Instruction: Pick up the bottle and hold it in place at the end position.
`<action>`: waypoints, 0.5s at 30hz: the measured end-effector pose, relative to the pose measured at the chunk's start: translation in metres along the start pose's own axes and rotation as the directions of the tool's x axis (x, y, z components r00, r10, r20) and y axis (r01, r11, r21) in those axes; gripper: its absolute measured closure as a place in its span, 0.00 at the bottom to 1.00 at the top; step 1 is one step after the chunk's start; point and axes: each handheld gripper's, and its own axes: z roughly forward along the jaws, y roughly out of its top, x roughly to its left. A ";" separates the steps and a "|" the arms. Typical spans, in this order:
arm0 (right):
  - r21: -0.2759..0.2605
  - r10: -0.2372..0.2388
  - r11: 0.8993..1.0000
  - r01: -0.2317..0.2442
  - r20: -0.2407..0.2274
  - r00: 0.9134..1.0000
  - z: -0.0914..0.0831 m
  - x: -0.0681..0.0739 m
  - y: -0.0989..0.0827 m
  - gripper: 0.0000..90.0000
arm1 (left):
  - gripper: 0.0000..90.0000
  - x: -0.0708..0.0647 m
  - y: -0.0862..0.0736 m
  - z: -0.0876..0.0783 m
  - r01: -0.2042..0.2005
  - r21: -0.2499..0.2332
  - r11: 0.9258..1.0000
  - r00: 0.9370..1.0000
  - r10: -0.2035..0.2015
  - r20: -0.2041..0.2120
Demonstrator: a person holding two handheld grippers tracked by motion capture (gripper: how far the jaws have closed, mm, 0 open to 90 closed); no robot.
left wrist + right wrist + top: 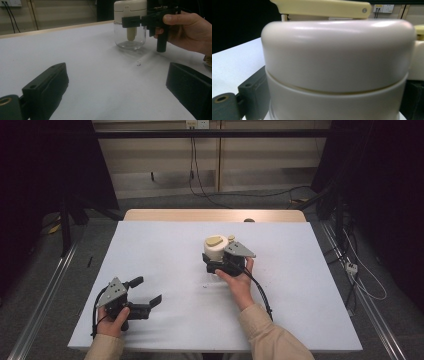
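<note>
- My right tool (pixel 226 261) is clamped around a glass jar with a cream lid (pixel 130 25); jaws sit either side, at the band just under the lid, closed in on it.
- Jar stands upright mid-bench (pixel 300 320), on the white sheet, a cream flip lever (pixel 322 8) on top.
- My left tool (pixel 137 295) rests low at the near left, jaws spread wide, holding nothing, well apart from the jar.
- Risk: the grip sits high on a smooth rounded lid, so if I lift, the jaws may slide off or the lid may pop loose from the glass body.
- Risk: glass base could tip or drop if I twist one-handed; the left tool isn't bracing it.
- Small dark speck (pixel 138 64) on the sheet near the jar, can't tell what.
</note>
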 end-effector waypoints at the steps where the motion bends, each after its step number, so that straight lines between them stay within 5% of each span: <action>1: -0.001 0.000 1.000 0.000 0.003 1.000 0.001 0.000 0.000 0.07 | 0.04 0.000 0.000 0.000 0.004 -0.001 1.000 1.000 -0.004 0.000; 15: 0.007 0.007 1.000 -0.007 0.004 1.000 0.005 -0.001 -0.003 0.07 | 0.04 -0.001 0.000 0.001 0.007 -0.001 1.000 1.000 -0.007 0.000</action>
